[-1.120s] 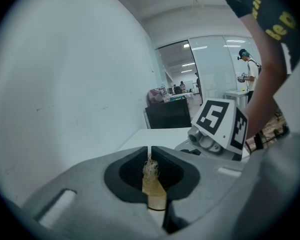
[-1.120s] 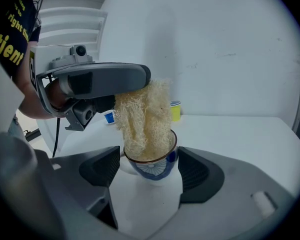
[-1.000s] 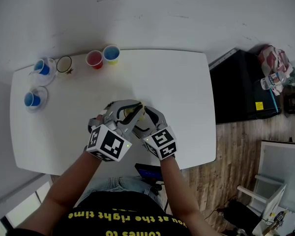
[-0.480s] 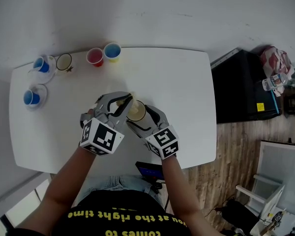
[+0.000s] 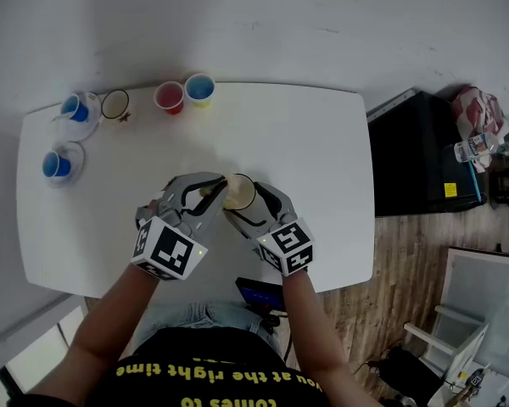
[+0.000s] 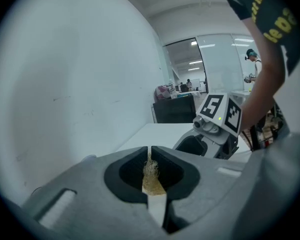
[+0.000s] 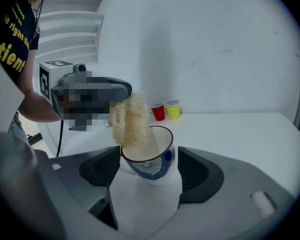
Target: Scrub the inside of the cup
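your right gripper [image 7: 149, 160] is clamped on the blue-patterned cup [image 7: 150, 159], at the middle of the white table [image 5: 310, 142]. your left gripper [image 6: 149, 153] is pinched tight on a tan fibrous scrubber [image 7: 130, 119], whose lower end dips past the cup's rim. along the far edge stand a red cup [image 5: 168, 97], a yellow cup [image 5: 200, 89] and others (two blue, on saucers). beyond the table: white wall [image 5: 237, 24], black cabinet [image 5: 416, 151], wood floor [image 5: 407, 265].

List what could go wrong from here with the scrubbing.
1. The left gripper pinches only a thin tuft of the scrubber, so rubbing may pull it free.
2. The right gripper holds the cup just by its rounded sides. Pushing the scrubber against the rim could twist the cup or make it slip.
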`<state>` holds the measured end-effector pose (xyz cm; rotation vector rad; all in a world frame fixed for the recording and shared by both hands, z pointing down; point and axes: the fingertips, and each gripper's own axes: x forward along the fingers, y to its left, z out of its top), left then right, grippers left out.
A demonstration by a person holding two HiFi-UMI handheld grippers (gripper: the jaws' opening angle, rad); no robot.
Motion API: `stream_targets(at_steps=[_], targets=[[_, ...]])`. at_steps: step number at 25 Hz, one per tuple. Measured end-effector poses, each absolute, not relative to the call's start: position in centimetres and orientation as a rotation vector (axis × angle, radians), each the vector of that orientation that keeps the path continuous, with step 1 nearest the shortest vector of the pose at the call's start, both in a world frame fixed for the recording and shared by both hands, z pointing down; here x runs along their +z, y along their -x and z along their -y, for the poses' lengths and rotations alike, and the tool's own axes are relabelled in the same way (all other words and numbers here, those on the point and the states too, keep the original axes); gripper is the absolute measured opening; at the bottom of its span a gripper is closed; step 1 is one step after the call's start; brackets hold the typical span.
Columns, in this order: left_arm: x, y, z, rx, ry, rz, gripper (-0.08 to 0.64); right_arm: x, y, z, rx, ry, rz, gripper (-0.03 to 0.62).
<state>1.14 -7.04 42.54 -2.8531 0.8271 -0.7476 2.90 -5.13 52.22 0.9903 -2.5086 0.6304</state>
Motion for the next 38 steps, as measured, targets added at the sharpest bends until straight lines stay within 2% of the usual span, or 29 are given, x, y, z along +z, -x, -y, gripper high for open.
stream_targets(at_steps=[22,33,38], targets=[[43.0,4.5,6.4,-0.754,2.868,-1.009,0.025,51.6,-5.2,4.1,0.621,-1.029,2.471,0.365],[43.9,6.7,6.2,-0.785,2.838,-1.082,0.025,50.7,-6.7,4.1,0.577,-1.102,2.474,0.302],[44.0,7.3,6.2,-0.759,2.835,-1.109,0.025,50.2,-7.6,4.4,0.556,-1.15,2.473,0.24]])
